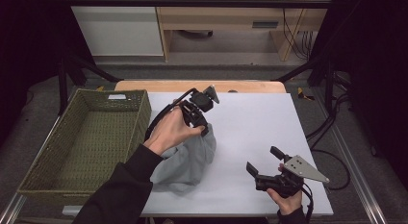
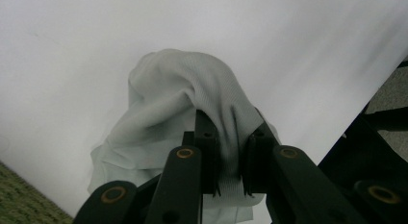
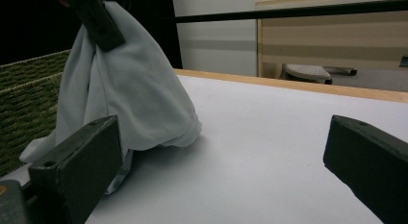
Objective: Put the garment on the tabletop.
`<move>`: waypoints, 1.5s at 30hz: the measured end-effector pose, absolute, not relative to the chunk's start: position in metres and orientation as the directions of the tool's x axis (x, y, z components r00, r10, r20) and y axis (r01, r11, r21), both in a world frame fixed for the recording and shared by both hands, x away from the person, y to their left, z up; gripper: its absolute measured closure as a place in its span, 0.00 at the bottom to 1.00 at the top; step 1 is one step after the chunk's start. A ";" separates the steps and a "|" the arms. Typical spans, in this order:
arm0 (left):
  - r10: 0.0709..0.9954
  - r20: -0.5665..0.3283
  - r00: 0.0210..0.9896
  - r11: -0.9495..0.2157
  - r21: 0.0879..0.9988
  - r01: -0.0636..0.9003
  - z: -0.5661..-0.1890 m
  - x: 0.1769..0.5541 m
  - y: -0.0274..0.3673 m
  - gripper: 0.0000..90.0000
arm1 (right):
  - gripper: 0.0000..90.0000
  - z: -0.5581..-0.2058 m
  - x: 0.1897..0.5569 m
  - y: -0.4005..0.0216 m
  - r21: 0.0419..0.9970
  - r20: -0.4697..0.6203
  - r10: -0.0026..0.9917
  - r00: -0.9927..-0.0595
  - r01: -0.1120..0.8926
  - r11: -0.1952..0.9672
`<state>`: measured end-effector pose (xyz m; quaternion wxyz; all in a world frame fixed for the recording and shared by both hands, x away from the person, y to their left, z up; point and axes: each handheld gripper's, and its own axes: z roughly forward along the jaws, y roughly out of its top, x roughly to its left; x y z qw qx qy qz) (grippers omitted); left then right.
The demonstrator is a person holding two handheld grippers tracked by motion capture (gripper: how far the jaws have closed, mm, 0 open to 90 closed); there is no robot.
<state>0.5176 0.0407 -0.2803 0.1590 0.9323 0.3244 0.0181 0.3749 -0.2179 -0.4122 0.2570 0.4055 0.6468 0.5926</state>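
Basket [image 1: 86, 137] beside cloth [image 1: 190, 156], left gripper [image 1: 204, 128] clamping cloth.

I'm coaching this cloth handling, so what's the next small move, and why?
Probably carry the grey cloth toward the woven basket: the left claw is shut on a pinched fold, the cloth's lower part rests on the table, and the right claw waits open.

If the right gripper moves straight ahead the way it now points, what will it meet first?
Probably the grey cloth that the left gripper holds up: it lies ahead, left of the right gripper's open jaws. Dead centre seems bare table; depth is unclear.
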 end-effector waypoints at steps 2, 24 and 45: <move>0.613 -0.076 0.786 -0.735 0.310 0.603 -0.287 0.518 0.041 0.88 | 0.00 -0.412 0.375 -0.218 0.974 0.149 0.830 -0.537 0.222 -0.031; 0.574 -0.096 0.813 -0.757 0.316 0.572 -0.323 0.516 0.034 0.57 | 0.00 -0.414 0.376 -0.219 0.977 0.132 0.832 -0.539 0.213 -0.017; 0.528 -0.037 0.849 -0.647 0.630 0.429 -0.309 0.481 0.066 0.04 | 0.00 -0.412 0.376 -0.219 0.976 0.139 0.832 -0.537 0.216 -0.024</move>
